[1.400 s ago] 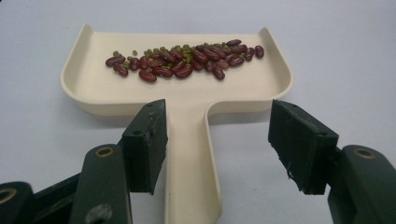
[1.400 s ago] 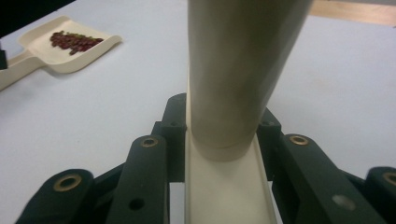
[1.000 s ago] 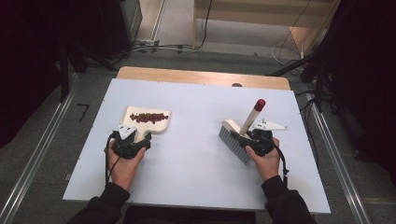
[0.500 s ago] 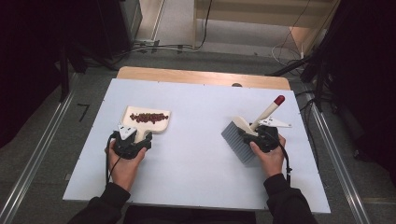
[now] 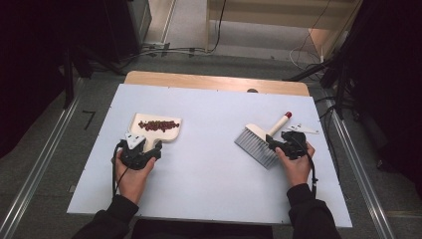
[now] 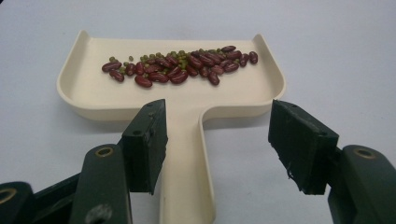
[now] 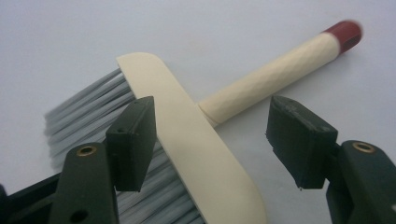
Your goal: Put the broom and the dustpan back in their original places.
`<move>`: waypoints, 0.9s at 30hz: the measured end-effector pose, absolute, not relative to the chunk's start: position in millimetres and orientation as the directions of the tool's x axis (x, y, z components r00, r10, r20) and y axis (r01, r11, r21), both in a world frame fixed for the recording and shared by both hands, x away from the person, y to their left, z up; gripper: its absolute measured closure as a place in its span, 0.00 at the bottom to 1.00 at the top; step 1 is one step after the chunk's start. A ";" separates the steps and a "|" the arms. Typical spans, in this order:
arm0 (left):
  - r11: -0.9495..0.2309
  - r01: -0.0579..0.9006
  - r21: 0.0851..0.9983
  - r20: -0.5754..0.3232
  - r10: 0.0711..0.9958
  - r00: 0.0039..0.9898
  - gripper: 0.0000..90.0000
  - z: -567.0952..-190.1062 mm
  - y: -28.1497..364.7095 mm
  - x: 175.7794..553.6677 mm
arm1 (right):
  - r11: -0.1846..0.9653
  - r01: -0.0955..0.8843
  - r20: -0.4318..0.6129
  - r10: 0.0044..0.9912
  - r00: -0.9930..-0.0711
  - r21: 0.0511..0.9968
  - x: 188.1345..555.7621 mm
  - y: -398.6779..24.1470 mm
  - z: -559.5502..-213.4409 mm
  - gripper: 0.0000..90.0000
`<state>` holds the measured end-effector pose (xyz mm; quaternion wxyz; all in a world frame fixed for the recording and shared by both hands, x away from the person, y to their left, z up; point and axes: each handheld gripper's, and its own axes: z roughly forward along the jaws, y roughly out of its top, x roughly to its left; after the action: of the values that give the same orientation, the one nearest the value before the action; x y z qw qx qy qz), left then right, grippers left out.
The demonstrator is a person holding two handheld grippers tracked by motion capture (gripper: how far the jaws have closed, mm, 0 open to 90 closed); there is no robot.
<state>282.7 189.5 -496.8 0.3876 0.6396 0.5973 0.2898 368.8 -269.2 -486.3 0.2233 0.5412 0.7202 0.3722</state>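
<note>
The cream dustpan (image 6: 177, 91) holds red and green beans (image 6: 182, 65), its handle pointing near, between the left hand-held gripper's (image 6: 217, 140) spread jaws. The brush (image 7: 210, 140) lies with its red-tipped handle pointing far right; the right hand-held gripper (image 7: 210, 144), jaws just opening, straddles its head without pressing.

One dustpan (image 5: 158, 127), one brush (image 5: 259, 141), two grippers, many beans (image 6: 180, 67).

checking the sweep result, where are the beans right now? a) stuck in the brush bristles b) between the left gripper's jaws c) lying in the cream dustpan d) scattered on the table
c: the red and green beans lie in a row inside the cream dustpan, as the left gripper view shows.
</note>
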 end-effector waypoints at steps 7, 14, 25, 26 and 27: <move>0.027 0.532 0.846 -0.100 0.989 0.110 0.38 -495.7 192.6 283.0 | 0.094 0.624 0.106 0.955 -0.276 0.776 371.4 -274.1 -485.0 0.31; 0.034 0.522 0.852 -0.104 0.989 0.104 0.37 -494.2 193.9 282.9 | 0.060 0.634 0.106 0.970 -0.220 0.771 380.9 -273.6 -478.2 0.31; 0.042 0.517 0.855 -0.108 0.989 0.098 0.37 -493.3 196.9 282.2 | 0.030 0.685 0.087 0.987 -0.136 0.728 406.6 -264.8 -480.4 0.32; 0.043 0.517 0.855 -0.109 0.989 0.097 0.37 -493.2 197.1 282.3 | 0.030 0.697 0.085 0.988 -0.130 0.716 408.8 -263.9 -481.1 0.32; 0.045 0.516 0.856 -0.110 0.989 0.096 0.37 -493.3 197.1 282.4 | 0.029 0.707 0.076 0.990 -0.116 0.706 410.9 -263.2 -482.2 0.32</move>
<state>282.4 197.1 -493.3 0.3985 0.6240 0.6029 0.2971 410.9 -263.2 -482.2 0.2286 0.6244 0.6797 0.3096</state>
